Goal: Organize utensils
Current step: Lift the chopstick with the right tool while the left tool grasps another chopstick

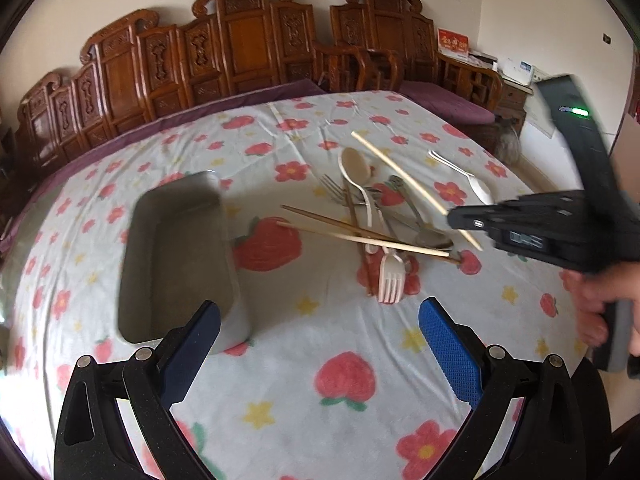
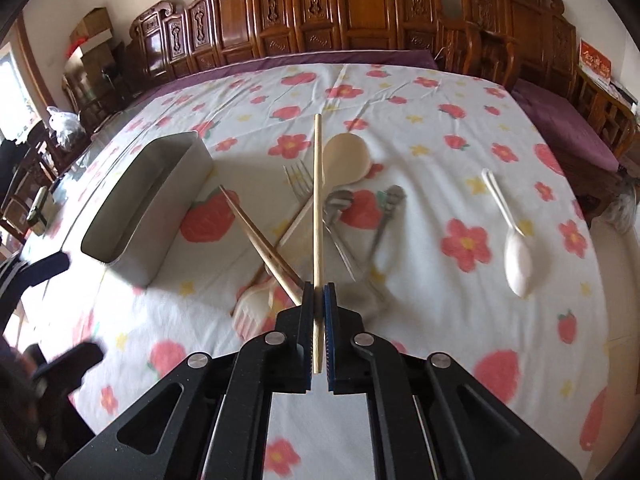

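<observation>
The grey tray (image 1: 176,256) on the desk (image 1: 320,360) holds nothing. The right tool (image 2: 319,300) clamps a chopstick (image 2: 317,200); the left tool (image 1: 320,332) gapes. Only the left view shows a hand (image 1: 600,300).

Both wrist views look steeply down, sharing the utensil pile (image 1: 372,232).

Tablecloth (image 2: 400,128): thin printed cloth, matt, creased. Bin (image 2: 148,204): looks like grey metal, dull satin finish. Chopstick (image 2: 318,200) in right gripper (image 2: 319,292): pale wood/bamboo, smooth, matt. Big spoon (image 2: 346,158) & fork (image 1: 390,280): cream plastic, smooth. Small fork (image 2: 300,178): shiny metal. Gripper pads (image 1: 450,346): blue, knurled rubbery texture; frames w/ matt black plastic. Chairs (image 1: 240,40): carved wood, glossy varnish.
</observation>
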`<state>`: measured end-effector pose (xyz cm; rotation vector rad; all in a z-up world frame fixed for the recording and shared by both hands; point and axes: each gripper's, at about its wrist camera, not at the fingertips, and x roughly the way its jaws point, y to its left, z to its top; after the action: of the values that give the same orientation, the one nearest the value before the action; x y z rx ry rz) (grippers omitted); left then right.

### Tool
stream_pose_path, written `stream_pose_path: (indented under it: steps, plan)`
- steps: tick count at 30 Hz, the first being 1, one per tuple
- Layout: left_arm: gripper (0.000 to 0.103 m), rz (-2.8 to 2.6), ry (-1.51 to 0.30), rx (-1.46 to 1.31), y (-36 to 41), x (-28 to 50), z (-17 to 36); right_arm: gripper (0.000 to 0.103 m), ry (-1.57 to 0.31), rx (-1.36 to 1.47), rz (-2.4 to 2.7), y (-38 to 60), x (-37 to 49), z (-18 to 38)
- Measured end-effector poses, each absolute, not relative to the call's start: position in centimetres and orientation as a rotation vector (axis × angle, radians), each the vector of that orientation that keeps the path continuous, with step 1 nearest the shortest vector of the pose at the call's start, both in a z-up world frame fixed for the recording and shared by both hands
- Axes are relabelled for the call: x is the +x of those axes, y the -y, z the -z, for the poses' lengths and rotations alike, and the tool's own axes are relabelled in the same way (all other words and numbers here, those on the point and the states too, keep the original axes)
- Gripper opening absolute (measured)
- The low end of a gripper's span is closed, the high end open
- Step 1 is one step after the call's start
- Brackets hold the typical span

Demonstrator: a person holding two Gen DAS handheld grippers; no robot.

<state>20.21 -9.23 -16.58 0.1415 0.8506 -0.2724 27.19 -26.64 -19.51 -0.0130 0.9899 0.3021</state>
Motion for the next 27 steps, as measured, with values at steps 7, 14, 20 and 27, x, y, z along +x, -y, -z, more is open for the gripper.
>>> stream_pose_path:
  steps: [7, 14, 20, 27]
  plan:
    - [0.083, 0.310, -0.917, 0.105, 11.8, 22.6, 18.7, 0.006, -0.968, -0.011, -0.275, 30.4, 24.4, 19.3]
    - [0.076, 0.261, -0.970, 0.041, 12.5, 26.5, 19.4, 0.006, -0.956, 0.025, -0.267, 31.9, 24.2, 19.3]
    - [0.065, 0.191, -1.032, -0.032, 12.2, 30.3, 20.1, 0.006, -0.961, 0.045, -0.276, 32.1, 24.4, 19.6]
    - [0.048, 0.112, -1.122, -0.038, 11.8, 32.4, 22.1, 0.006, -0.956, 0.076, -0.280, 32.5, 24.5, 19.2]
